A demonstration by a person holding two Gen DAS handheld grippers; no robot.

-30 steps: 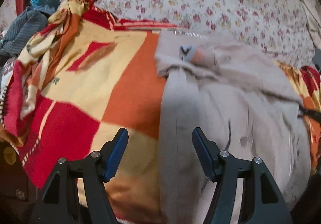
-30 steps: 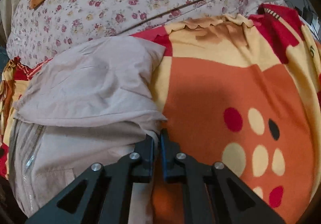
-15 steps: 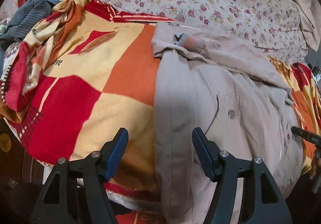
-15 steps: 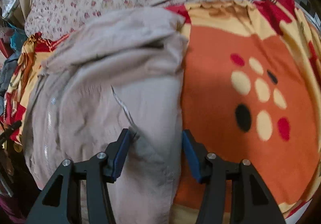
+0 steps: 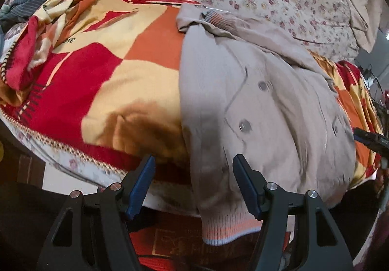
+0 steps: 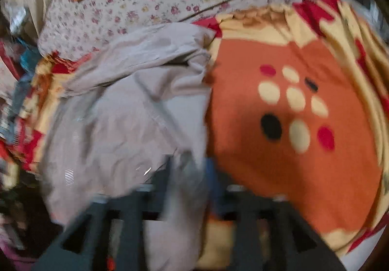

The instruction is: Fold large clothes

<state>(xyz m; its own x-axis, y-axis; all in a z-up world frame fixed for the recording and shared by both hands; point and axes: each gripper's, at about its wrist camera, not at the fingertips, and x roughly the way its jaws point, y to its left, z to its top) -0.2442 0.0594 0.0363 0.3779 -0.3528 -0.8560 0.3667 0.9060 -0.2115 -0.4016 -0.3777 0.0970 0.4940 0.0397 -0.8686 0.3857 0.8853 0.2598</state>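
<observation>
A beige jacket point(image 5: 255, 105) lies on the bed's blanket point(image 5: 102, 71), its ribbed hem over the near edge. The left gripper point(image 5: 194, 183) hovers wide above that hem; the right gripper point(image 6: 189, 173), blurred, is opening around jacket fabric.

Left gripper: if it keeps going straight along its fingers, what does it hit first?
Most likely the beige jacket: its left edge and ribbed hem sit between the open fingers of the left gripper. The blanket lies just left of that line; depth is unclear.
</observation>
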